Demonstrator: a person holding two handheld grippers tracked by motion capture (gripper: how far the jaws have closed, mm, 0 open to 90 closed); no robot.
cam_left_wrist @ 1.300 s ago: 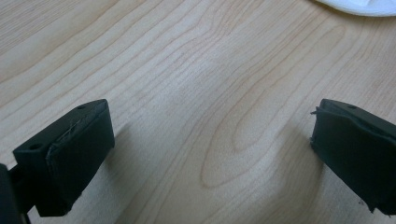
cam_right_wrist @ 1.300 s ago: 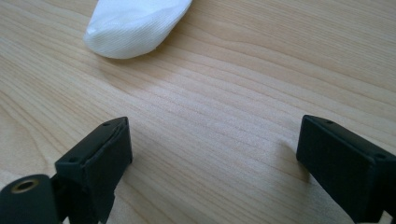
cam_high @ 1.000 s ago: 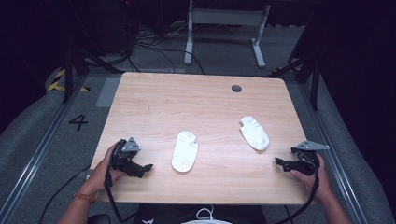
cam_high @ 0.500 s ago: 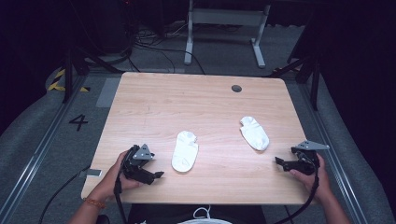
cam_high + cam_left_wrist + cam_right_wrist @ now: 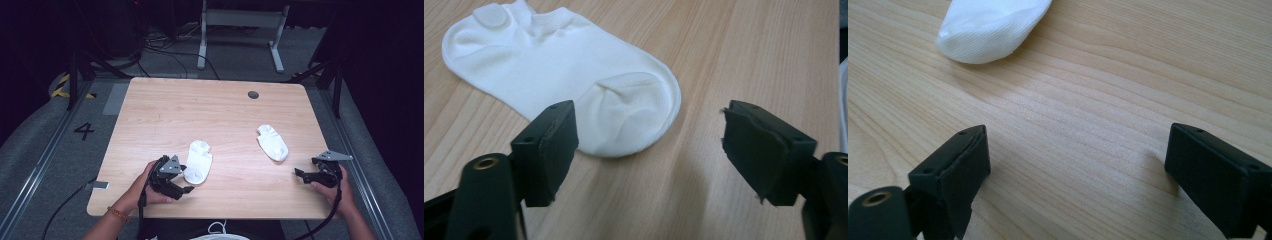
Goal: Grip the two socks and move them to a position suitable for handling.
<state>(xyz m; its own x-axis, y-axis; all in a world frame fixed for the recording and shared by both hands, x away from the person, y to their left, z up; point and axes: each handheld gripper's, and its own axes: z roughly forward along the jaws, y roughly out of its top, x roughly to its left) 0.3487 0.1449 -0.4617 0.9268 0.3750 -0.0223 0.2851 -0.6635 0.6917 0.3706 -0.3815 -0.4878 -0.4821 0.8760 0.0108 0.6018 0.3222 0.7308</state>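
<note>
Two white ankle socks lie flat on the wooden table (image 5: 200, 110). The left sock (image 5: 198, 161) (image 5: 559, 80) is near the front, and the right sock (image 5: 272, 142) (image 5: 993, 25) lies further right. My left gripper (image 5: 186, 178) (image 5: 654, 150) sits at the left sock's near end. Its jaws stand apart and have just been closing a little. The sock's rounded end lies just ahead of the gap and the pads do not press on it. My right gripper (image 5: 306, 175) (image 5: 1073, 170) rests open on bare wood, short of the right sock.
A round dark grommet (image 5: 253, 94) sits in the table's far right part. The front table edge runs just under both hands. Behind the table stands a grey metal frame (image 5: 240, 20), with cables on the floor. A "4" mark (image 5: 84, 131) is on the floor at left.
My left hand has slid right along the front edge, from the table's left part up to the left sock. The right hand and both socks have stayed put.
</note>
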